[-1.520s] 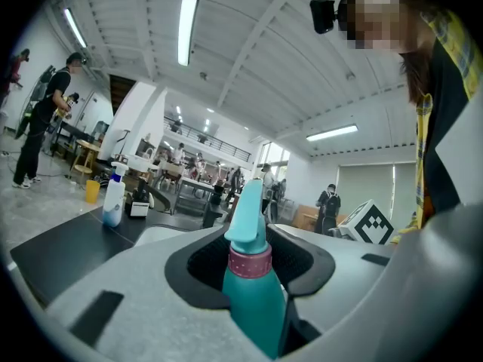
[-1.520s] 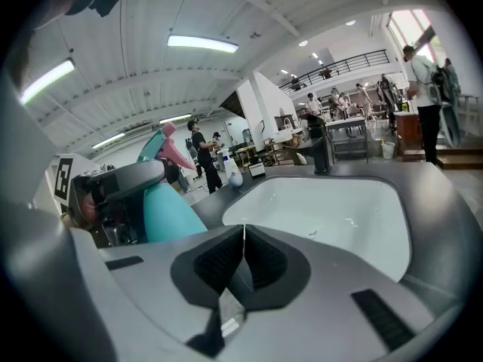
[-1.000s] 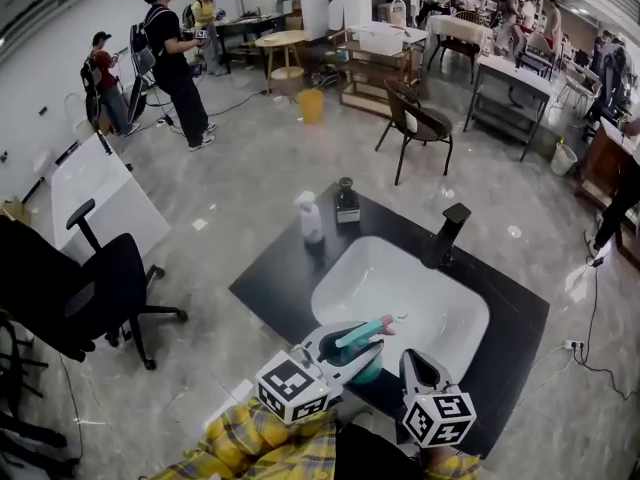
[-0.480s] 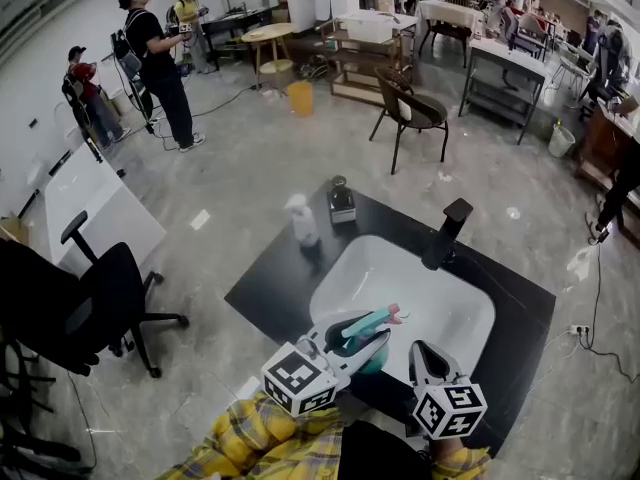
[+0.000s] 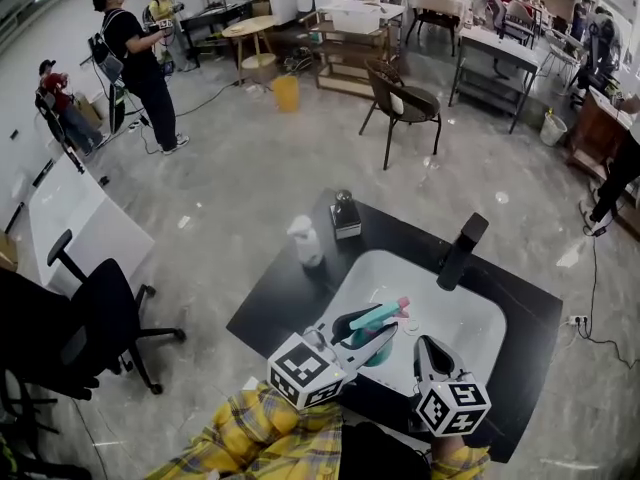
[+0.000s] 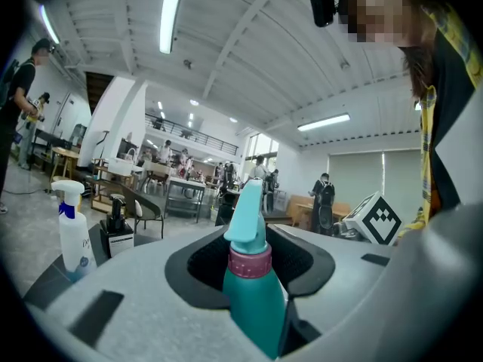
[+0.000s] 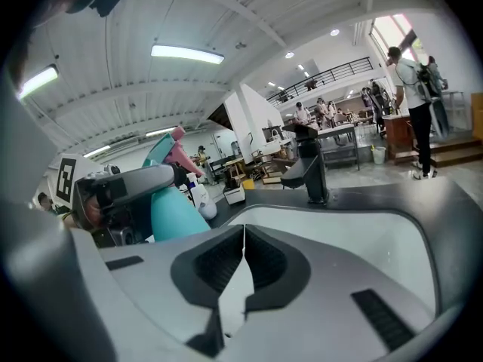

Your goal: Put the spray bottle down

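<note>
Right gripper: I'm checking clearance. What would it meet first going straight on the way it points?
Probably the white sink basin just ahead; the black tap stands beyond it, though depth is unclear.

Yellow plaid sleeves (image 5: pixel 262 430), grey left claw (image 5: pixel 378 336)

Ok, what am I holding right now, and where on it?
The left gripper grips the teal spray bottle at its shoulder, around the pink collar. The right gripper is shut and empty.

Counter (image 5: pixel 283 314): white bottle (image 5: pixel 306 242), dark dispenser (image 5: pixel 346 216)
</note>
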A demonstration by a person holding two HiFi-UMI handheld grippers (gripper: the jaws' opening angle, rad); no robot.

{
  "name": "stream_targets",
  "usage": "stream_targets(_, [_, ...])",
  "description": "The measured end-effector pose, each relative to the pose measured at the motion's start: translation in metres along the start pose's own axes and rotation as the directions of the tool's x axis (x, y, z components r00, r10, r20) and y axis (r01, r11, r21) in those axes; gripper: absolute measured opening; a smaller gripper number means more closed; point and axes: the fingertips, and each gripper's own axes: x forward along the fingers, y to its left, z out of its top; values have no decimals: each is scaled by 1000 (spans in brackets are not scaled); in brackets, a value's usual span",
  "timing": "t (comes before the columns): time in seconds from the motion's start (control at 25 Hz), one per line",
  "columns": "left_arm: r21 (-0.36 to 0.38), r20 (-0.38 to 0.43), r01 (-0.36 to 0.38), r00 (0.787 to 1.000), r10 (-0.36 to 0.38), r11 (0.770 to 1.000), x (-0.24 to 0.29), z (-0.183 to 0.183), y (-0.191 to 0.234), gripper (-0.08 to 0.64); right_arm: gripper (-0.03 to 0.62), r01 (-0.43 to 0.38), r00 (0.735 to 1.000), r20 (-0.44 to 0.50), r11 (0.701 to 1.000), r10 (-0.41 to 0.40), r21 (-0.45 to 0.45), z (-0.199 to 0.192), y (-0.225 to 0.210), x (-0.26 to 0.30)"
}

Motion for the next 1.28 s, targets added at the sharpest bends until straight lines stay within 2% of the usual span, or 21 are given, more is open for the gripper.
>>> stream_targets(0.44, [8, 3, 31, 1000, -31, 999, 35, 9, 53, 138, 8, 28, 1000, -2, 1000, -28, 0, 20, -6, 47])
stream_targets(0.68, [18, 0, 34, 999, -34, 999, 60, 10, 76, 138, 7, 11, 1000, -7, 1000, -11, 14, 28, -6, 68])
stream_targets(0.84, [26, -5, 36, 999, -36, 999, 73, 7, 86, 138, 7, 14, 1000, 0, 1000, -14, -8, 34, -7, 81])
stream_targets(1.08, [48, 10, -1, 1000, 0, 999, 93, 9, 109, 138, 7, 18, 1000, 4, 1000, -18, -14, 43, -11, 96])
stream_targets(1.28, [30, 17, -25, 1000, 24, 999, 114, 11, 133, 138, 7, 21, 1000, 2, 999, -21, -26, 52, -13, 112])
